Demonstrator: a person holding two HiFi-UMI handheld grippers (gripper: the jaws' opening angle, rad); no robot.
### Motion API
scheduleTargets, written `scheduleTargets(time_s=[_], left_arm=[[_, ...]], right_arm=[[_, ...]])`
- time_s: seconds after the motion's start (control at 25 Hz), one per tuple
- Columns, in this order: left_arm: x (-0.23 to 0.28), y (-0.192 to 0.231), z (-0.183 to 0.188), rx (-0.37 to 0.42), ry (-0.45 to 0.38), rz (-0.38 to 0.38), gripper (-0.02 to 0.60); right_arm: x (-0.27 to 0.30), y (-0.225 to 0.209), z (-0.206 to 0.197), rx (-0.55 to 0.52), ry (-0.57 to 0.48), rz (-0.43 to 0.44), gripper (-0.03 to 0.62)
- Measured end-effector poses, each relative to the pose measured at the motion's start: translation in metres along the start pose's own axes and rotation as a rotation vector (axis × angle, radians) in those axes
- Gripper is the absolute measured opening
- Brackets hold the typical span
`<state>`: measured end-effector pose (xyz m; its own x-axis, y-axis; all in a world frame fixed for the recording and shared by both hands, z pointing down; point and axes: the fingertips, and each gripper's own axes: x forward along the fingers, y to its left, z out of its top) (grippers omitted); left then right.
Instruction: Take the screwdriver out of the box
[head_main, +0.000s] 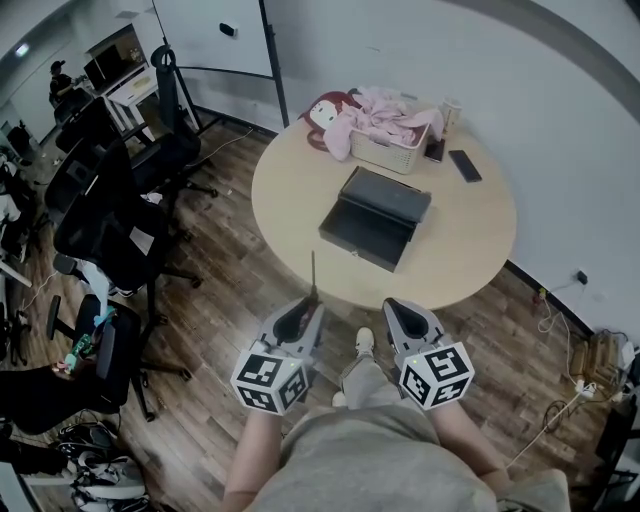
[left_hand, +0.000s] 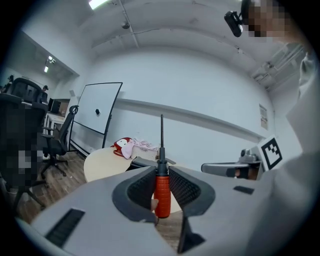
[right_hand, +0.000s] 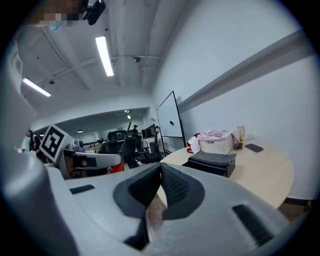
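The screwdriver (left_hand: 161, 192) has a red ribbed handle and a thin dark shaft that stands upright. My left gripper (left_hand: 161, 172) is shut on that handle. In the head view the shaft (head_main: 313, 275) rises from the left gripper (head_main: 305, 312) in front of the near table edge, clear of the box. The dark box (head_main: 375, 215) lies in the middle of the round table (head_main: 300, 175), also seen as the box (right_hand: 212, 162). My right gripper (head_main: 400, 312) hovers beside the left one, its jaws (right_hand: 160, 170) shut with nothing between them.
A white basket of pink cloth (head_main: 395, 145), a red-haired doll (head_main: 325, 115), a cup (head_main: 450, 112) and a phone (head_main: 465, 165) sit at the table's far side. Black office chairs (head_main: 110, 220) crowd the left. A whiteboard (left_hand: 100, 112) stands behind.
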<state>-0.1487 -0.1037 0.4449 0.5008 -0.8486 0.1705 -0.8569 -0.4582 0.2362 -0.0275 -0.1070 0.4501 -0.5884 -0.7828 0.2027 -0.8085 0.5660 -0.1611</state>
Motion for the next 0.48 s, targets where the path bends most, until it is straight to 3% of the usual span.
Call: scheduleTargets(time_s=[0.48], left_arm=[[0.0079,0.0048,0.0032,-0.039,-0.024,-0.012,0.075]], right_arm=[[0.0031,-0.0048,0.0031,-0.009,0.011,-0.020,0.000]])
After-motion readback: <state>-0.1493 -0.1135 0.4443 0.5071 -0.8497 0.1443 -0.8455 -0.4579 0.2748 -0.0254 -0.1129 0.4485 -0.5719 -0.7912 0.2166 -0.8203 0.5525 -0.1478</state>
